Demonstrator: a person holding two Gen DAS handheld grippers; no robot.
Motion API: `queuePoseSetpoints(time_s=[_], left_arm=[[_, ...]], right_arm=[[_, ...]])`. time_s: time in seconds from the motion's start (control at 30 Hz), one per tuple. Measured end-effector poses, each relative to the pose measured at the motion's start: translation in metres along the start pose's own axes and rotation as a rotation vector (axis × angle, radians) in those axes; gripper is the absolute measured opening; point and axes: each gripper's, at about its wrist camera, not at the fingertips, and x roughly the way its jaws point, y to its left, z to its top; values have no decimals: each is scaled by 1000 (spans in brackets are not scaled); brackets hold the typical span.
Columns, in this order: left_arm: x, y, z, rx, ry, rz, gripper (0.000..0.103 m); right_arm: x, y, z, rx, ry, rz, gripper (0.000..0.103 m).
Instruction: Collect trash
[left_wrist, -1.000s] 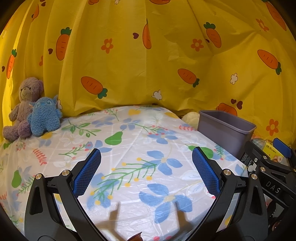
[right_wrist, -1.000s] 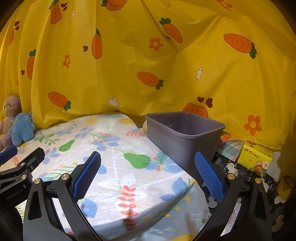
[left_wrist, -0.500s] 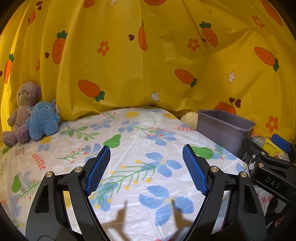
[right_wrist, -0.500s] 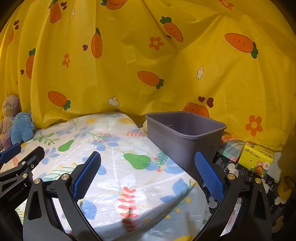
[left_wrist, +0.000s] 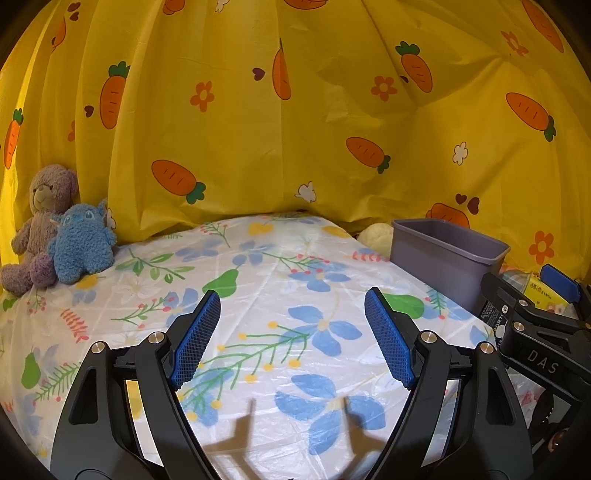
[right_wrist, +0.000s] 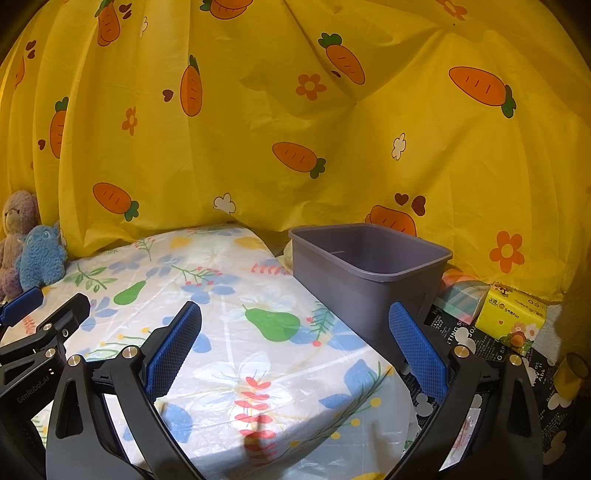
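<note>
At far left a bear (left_wrist: 44, 218) and a blue plush (left_wrist: 82, 246) lean on the carrot curtain (left_wrist: 295, 110); the blue plush hides the bear's right side. The floral sheet (left_wrist: 280, 280) covers the table. The left gripper (left_wrist: 291, 332) hovers over it, fingers spread with nothing between them, their shadow falling on the sheet. No trash shows on the sheet in either view. A pale lump (left_wrist: 376, 236) peeks from behind the bin (right_wrist: 369, 280), too hidden to identify. The bin stands off the table's right edge; its floor is out of sight. The right gripper (right_wrist: 295, 347) is spread wide and holds nothing, its right finger overlapping the bin's wall. Right of the bin lie a checked packet (right_wrist: 461, 295), half hidden, a yellow carton (right_wrist: 511, 317), and a yellow roll (right_wrist: 570, 373) cut off by the frame edge.
</note>
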Motion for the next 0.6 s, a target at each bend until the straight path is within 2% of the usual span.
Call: queuePoseSetpoints(time_s=[0.4, 0.47, 0.6], left_arm=[[2, -1, 5, 6, 2, 0, 81], [3, -3, 6, 12, 1, 2, 83], [4, -6, 7, 22, -6, 25, 93]], right_arm=[[4, -8, 6, 21, 1, 0, 98], [4, -9, 6, 26, 2, 2, 98], [7, -12, 6, 36, 7, 3, 98]])
